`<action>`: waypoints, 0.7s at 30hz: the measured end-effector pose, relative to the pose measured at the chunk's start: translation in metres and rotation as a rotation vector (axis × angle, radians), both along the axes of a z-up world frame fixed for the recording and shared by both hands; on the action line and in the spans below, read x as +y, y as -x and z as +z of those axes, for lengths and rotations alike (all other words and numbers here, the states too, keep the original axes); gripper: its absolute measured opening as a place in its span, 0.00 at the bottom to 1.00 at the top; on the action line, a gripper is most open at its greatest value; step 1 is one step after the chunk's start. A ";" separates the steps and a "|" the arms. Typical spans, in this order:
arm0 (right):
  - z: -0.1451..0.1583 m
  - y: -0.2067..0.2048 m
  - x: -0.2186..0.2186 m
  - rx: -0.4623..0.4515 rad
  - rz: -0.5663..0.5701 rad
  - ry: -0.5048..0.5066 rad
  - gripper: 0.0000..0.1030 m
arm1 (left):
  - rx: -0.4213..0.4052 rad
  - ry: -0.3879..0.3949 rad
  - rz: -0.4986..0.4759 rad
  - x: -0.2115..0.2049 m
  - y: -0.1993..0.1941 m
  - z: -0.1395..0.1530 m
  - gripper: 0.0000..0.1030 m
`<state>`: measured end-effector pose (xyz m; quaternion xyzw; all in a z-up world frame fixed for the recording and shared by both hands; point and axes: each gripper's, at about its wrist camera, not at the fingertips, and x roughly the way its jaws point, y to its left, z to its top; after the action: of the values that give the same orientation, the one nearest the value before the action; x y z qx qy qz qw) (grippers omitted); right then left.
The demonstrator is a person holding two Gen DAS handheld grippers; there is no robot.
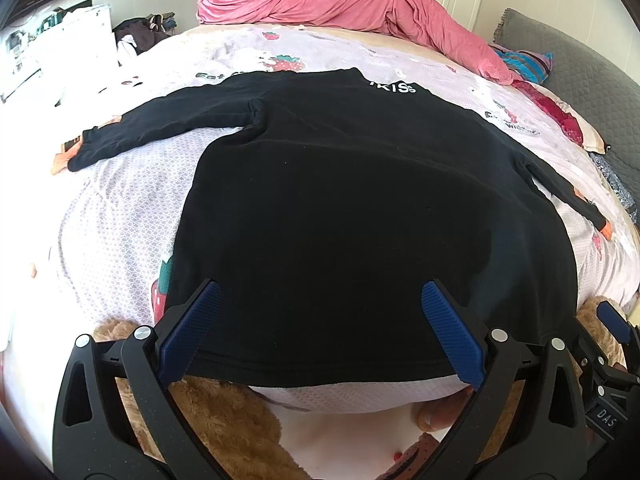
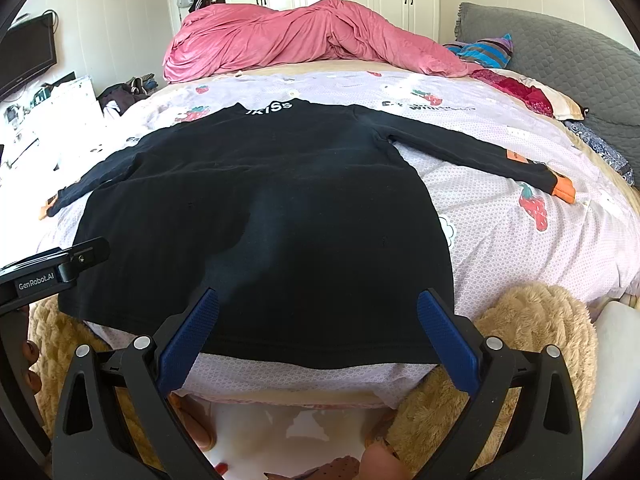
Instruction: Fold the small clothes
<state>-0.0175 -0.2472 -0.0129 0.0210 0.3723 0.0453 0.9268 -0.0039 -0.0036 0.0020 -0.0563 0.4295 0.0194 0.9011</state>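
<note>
I count one black shirt (image 2: pixel 256 216) spread flat on the bed (image 2: pixel 500 240), its hem at the near edge, with two sleeves out toward the side edges and two orange cuffs (image 2: pixel 564 190). One pink quilt (image 2: pixel 304 36) lies heaped at the far edge. At the right edge I see one grey pillow (image 2: pixel 560 60), one striped cloth (image 2: pixel 486 52) and one red pillow (image 2: pixel 524 94). I have two grippers, left (image 1: pixel 320 332) and right (image 2: pixel 318 340), each with two blue pads (image 2: pixel 188 340). Strawberry prints on the sheet: four clear from the right wrist.
</note>
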 end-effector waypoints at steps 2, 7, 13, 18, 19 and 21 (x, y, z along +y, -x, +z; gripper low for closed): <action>0.000 0.000 0.000 0.001 0.000 0.000 0.96 | 0.000 0.001 0.000 0.000 -0.001 0.000 0.92; 0.000 0.000 0.000 0.000 -0.002 -0.003 0.96 | 0.003 0.002 0.000 0.001 -0.001 -0.001 0.92; 0.002 -0.001 0.000 -0.003 0.000 -0.002 0.96 | 0.003 0.003 0.001 0.000 -0.002 -0.001 0.92; 0.003 -0.003 0.002 -0.002 0.007 0.002 0.96 | 0.004 0.006 -0.001 -0.001 -0.004 -0.002 0.92; 0.003 -0.004 0.002 -0.001 0.009 0.001 0.96 | 0.005 0.007 -0.002 -0.001 -0.005 -0.002 0.92; 0.003 -0.005 0.002 -0.002 0.010 0.003 0.96 | 0.006 0.008 -0.003 -0.001 -0.006 -0.002 0.92</action>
<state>-0.0122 -0.2449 -0.0100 0.0179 0.3714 0.0497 0.9270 0.0023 -0.0046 -0.0001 -0.0592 0.4325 0.0163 0.8995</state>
